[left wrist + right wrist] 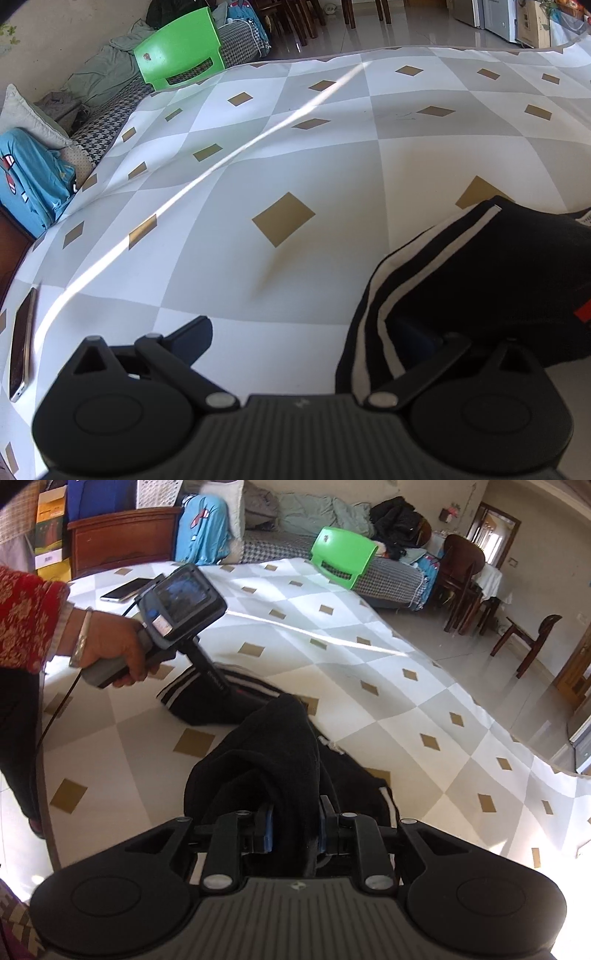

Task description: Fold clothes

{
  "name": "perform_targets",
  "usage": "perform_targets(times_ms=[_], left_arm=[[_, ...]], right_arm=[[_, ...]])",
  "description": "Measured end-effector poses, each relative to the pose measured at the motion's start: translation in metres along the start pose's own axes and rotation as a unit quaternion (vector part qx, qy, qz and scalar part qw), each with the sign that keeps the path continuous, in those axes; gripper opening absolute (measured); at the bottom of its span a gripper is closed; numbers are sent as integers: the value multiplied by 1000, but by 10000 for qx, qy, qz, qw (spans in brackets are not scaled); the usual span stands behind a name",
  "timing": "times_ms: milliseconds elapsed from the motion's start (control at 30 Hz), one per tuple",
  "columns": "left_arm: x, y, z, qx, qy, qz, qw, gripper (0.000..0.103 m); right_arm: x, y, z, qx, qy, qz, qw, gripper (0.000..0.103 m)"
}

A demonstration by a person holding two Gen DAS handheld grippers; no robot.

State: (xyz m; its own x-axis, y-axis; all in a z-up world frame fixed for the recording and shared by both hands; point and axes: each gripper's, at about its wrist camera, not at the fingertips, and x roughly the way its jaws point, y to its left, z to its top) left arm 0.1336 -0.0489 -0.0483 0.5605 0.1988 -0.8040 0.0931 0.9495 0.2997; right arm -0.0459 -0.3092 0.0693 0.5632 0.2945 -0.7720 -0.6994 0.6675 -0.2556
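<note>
Right fingers (294, 829) pinch the raised black garment (266, 753); left fingers (314, 332) angle down, spread wide.

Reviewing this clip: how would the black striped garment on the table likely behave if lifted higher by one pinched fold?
Probably floppy: the black garment already droops in soft folds around the right claw, which is shut on a bunched ridge. It would likely trail across the tablecloth rather than lift flat. The knit looks thick, so slipping seems unlikely.
</note>
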Motion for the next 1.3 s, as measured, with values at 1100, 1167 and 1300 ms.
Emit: perform_targets(times_ms=[1100, 1167, 1300], left_arm=[[-30, -15, 8, 75, -135, -647, 9978, 103], [-30, -17, 8, 120, -136, -681, 9975, 103], [-28, -19, 7, 123, -105, -714, 9973, 103]], right_arm=[[69, 64, 45, -605, 50, -240, 9979, 48], [72, 64, 43, -563, 122, 1, 9983, 34], [75, 70, 36, -739, 283, 289, 9964, 23]])
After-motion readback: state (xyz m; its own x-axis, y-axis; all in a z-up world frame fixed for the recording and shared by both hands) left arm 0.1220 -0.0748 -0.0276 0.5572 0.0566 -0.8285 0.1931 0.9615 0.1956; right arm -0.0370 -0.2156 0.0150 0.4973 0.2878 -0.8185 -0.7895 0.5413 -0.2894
